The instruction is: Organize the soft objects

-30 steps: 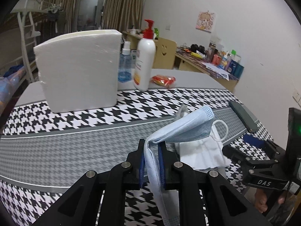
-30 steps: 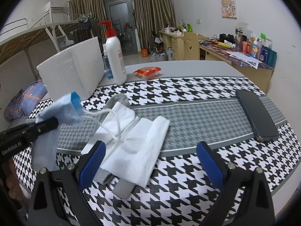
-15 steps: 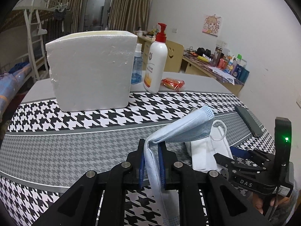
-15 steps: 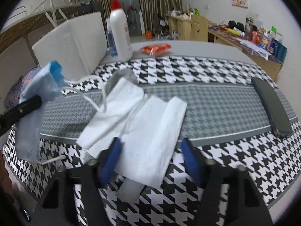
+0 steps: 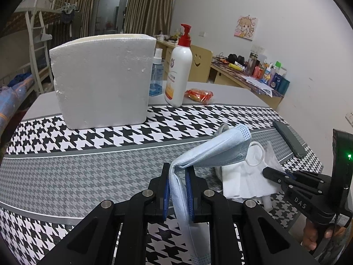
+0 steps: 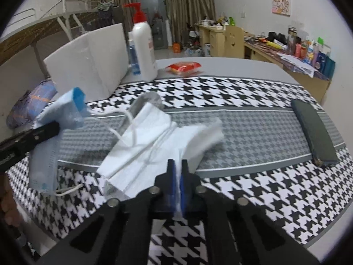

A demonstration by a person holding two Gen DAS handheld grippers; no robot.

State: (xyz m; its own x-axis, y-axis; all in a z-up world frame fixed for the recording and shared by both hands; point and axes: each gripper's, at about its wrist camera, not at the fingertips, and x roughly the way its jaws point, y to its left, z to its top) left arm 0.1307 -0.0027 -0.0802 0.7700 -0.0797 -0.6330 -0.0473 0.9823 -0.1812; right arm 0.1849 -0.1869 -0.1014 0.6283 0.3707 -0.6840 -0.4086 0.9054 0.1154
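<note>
My left gripper [image 5: 177,172] is shut on a light blue face mask [image 5: 216,148], held folded above the houndstooth tablecloth; the mask also shows in the right wrist view [image 6: 59,114]. My right gripper [image 6: 177,165] is shut on the near edge of a white tissue [image 6: 154,141] that lies on the cloth with a white mask's ear loops across it. The tissue pile shows in the left wrist view [image 5: 245,176], with the right gripper [image 5: 275,173] at its right edge.
A white foam box [image 5: 103,79] stands at the back left, with a lotion pump bottle [image 5: 178,70], a blue spray bottle [image 5: 155,77] and a red snack packet [image 5: 198,95] beside it. A dark phone [image 6: 313,130] lies at the right. The table's front edge is close.
My right gripper moved forward and down onto the tissue and closed from wide open to shut on its edge. My left gripper kept its hold on the blue mask.
</note>
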